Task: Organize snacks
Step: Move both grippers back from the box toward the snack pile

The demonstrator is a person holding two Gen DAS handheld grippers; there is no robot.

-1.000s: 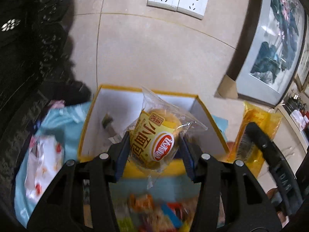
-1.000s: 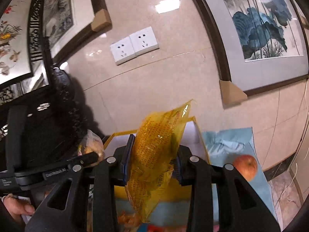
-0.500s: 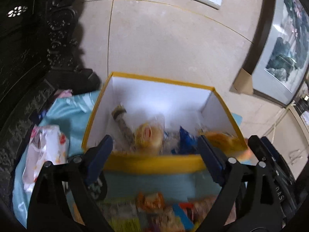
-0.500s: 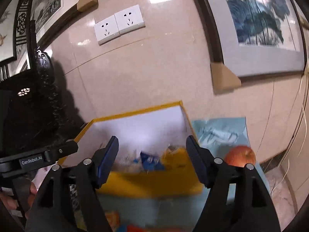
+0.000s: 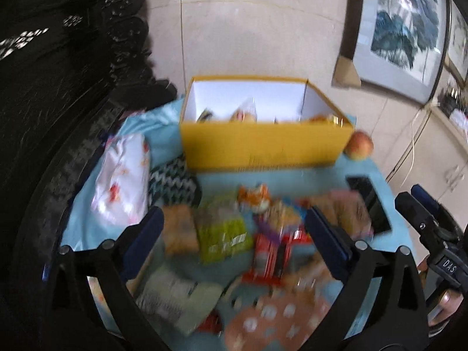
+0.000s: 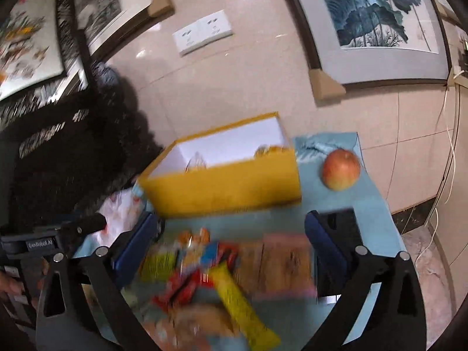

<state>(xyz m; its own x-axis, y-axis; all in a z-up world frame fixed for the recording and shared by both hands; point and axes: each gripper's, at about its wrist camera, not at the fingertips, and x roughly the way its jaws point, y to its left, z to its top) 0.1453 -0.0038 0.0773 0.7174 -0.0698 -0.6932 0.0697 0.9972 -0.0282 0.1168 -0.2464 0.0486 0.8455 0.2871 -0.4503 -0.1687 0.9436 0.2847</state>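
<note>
The left gripper [image 5: 232, 229] is wide open and holds nothing. Its two blue fingers [image 5: 144, 235] hang above a pile of snacks [image 5: 234, 234] on the blue cloth [image 5: 84, 193]. I cannot tell if they touch any snack, because the pile is blurry.

The right gripper [image 6: 231, 241] is wide open too, and it is empty. It hangs over the same pile [image 6: 216, 272], with a yellow packet [image 6: 242, 301] and a red one [image 6: 181, 289] between its fingers.

The yellow box [image 5: 263, 143] sits on the far side of the cloth, close to the wall. A few snacks already lie inside it, and their tops peek over the near wall. An apple [image 6: 340, 169] rests just right of the box. A black phone [image 5: 370, 204] lies on the right side of the cloth. A white bag [image 5: 121, 181] lies on the left, near the box.
</note>
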